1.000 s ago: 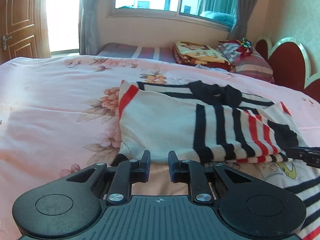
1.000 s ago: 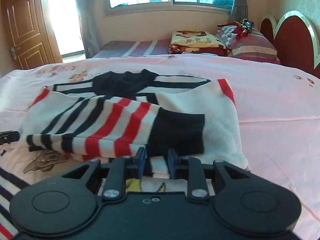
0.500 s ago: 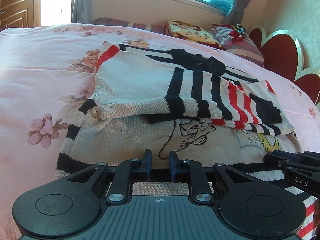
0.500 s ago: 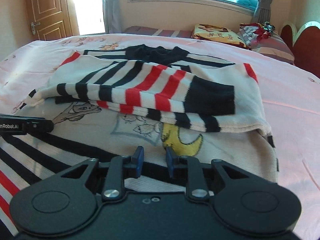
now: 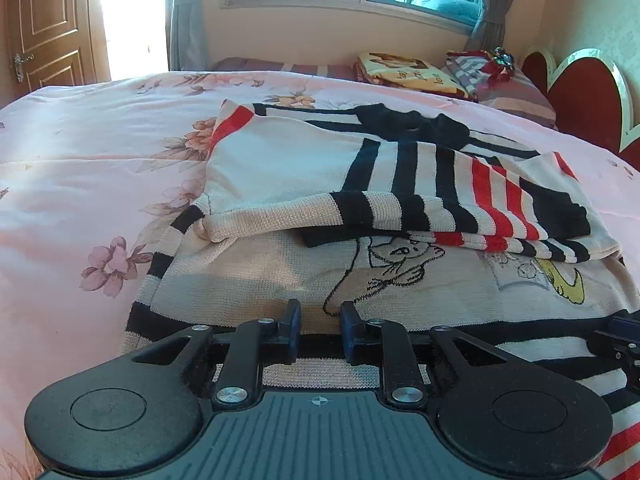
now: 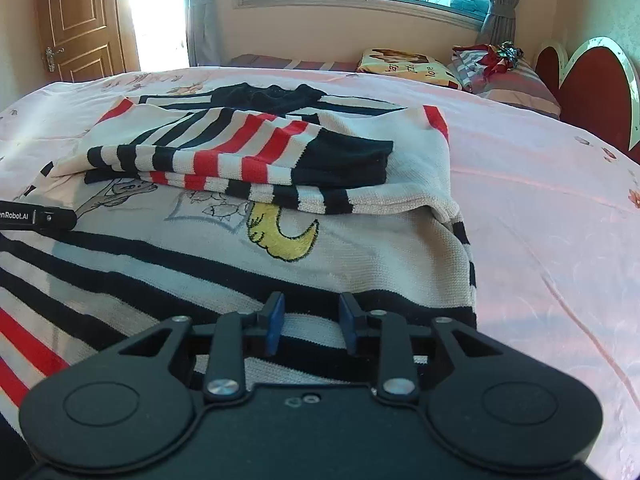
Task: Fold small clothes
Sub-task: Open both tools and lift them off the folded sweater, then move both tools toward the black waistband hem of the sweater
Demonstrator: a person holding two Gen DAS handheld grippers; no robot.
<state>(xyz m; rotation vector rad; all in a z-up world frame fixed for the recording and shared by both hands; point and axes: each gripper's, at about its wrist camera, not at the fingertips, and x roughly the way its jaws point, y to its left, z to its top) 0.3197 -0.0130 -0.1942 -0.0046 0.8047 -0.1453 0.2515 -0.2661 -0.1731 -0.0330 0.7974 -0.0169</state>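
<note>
A cream knit sweater (image 5: 256, 276) with black and red stripes and a cartoon print lies flat on the pink bed. Its two striped sleeves (image 5: 440, 200) are folded across the chest. My left gripper (image 5: 320, 316) hovers over the sweater's lower left part, jaws opening, nothing pinched between them. In the right wrist view the same sweater (image 6: 224, 256) fills the foreground with the sleeves (image 6: 248, 152) stacked above a yellow moon print. My right gripper (image 6: 311, 318) sits over the striped hem near the right side, jaws opening, with cloth below them but not gripped.
The pink floral bedspread (image 5: 80, 184) spreads wide to the left, and more of the bedspread (image 6: 552, 216) lies to the right. Folded pillows (image 5: 404, 70) and a red headboard (image 5: 580, 108) are at the far right. A wooden door (image 5: 44, 32) stands at the far left.
Both grippers have drawn back from the folded sleeves toward the sweater's hem, so more of its printed front shows. Both pairs of jaws stand wider apart than before.
</note>
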